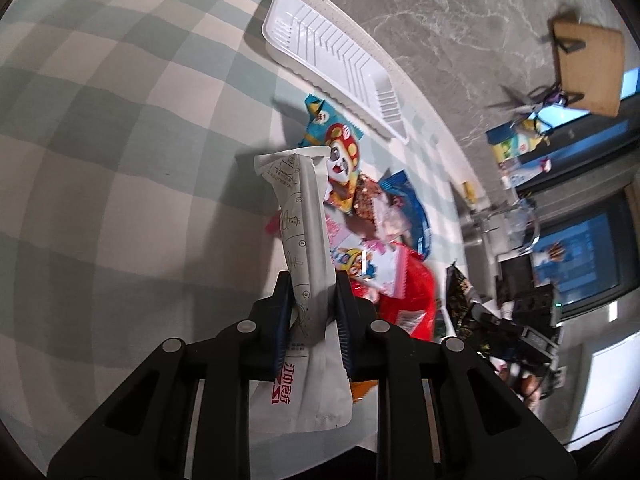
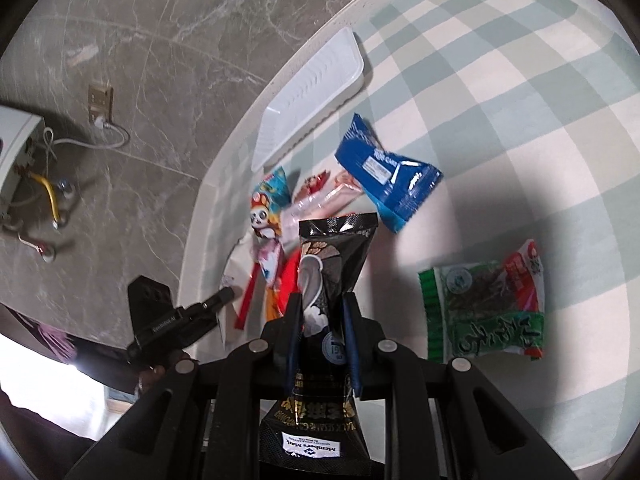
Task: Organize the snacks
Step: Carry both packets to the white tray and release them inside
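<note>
Checked tablecloth (image 2: 500, 92) is spread over table; white tray (image 2: 308, 96), blue packet (image 2: 388, 172), green packet (image 2: 488, 308) are laid on it.

A home, most likely a living or dining room. The worktop (image 1: 100, 128) wears a green-and-cream checked cloth; the floor (image 2: 160, 40) is grey marble tile with a brass floor socket (image 2: 100, 103). A wooden stool (image 1: 588, 68) stands nearby, and blurred windows (image 1: 580, 256) sit beyond a cluttered shelf.

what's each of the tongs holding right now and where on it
Left tongs pinch the white snack packet around its middle. Right tongs pinch the black snack packet around its middle.
</note>
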Demonstrator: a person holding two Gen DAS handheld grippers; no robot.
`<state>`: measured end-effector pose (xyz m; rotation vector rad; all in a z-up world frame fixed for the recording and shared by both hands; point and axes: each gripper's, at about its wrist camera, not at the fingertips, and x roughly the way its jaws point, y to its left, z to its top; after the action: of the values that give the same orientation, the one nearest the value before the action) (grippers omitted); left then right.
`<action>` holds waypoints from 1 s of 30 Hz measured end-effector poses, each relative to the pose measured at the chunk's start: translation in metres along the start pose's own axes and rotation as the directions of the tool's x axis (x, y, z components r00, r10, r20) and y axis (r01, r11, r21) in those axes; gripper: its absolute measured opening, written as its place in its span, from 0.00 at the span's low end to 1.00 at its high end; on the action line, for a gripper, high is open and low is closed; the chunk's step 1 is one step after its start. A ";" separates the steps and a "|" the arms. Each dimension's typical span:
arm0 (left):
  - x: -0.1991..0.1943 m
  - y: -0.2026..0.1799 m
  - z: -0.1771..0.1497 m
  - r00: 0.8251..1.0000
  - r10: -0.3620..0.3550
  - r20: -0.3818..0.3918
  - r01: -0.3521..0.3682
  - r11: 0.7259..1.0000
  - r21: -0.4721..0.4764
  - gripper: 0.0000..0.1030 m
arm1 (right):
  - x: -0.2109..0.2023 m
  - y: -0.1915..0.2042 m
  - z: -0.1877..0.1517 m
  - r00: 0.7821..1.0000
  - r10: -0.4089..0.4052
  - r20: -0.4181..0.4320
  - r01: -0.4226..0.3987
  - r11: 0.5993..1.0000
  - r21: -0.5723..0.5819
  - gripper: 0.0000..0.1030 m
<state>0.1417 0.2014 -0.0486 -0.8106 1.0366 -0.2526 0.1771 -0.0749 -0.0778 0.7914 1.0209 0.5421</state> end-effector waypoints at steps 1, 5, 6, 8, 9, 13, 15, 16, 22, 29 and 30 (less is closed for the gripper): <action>-0.001 0.001 0.002 1.000 -0.017 0.001 0.017 1.000 -0.012 0.18 | 0.000 0.000 0.003 1.000 0.007 0.002 -0.007 1.000 0.008 0.21; -0.008 0.000 0.009 0.996 -0.093 0.013 0.094 0.994 -0.056 0.18 | 0.003 0.001 0.012 0.999 0.039 0.008 -0.039 0.999 0.036 0.21; -0.011 -0.001 0.013 0.993 -0.115 0.019 0.116 0.991 -0.066 0.18 | 0.002 0.001 0.015 0.999 0.047 0.010 -0.048 0.998 0.042 0.21; -0.015 -0.002 0.020 0.989 -0.145 0.033 0.147 0.986 -0.082 0.18 | 0.004 0.001 0.021 0.998 0.065 0.014 -0.066 0.996 0.057 0.21; -0.018 -0.002 0.023 0.987 -0.156 0.037 0.159 0.984 -0.086 0.18 | 0.005 0.001 0.025 0.997 0.075 0.017 -0.076 0.995 0.065 0.21; -0.026 -0.005 0.043 0.980 -0.191 0.061 0.196 0.976 -0.093 0.18 | 0.008 0.005 0.041 0.995 0.096 0.031 -0.098 0.992 0.082 0.21; -0.028 -0.007 0.058 0.977 -0.201 0.070 0.207 0.974 -0.095 0.18 | 0.009 0.008 0.050 0.994 0.103 0.041 -0.106 0.991 0.084 0.21; -0.028 -0.007 0.064 0.976 -0.205 0.072 0.211 0.973 -0.096 0.18 | 0.010 0.010 0.055 0.993 0.108 0.044 -0.112 0.990 0.085 0.21; -0.027 -0.012 0.112 0.973 -0.217 0.083 0.224 0.971 -0.080 0.18 | 0.019 0.023 0.090 0.992 0.114 0.060 -0.118 0.990 0.077 0.21; -0.014 -0.017 0.167 0.971 -0.227 0.076 0.232 0.971 -0.059 0.18 | 0.033 0.035 0.138 0.990 0.113 0.083 -0.119 0.990 0.074 0.21; -0.012 -0.018 0.176 0.972 -0.225 0.074 0.229 0.972 -0.054 0.18 | 0.035 0.036 0.144 0.990 0.113 0.085 -0.120 0.990 0.077 0.21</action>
<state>0.2868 0.2794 0.0170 -0.9897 0.8922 -0.3862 0.3204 -0.0741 -0.0264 0.9428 0.9310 0.5670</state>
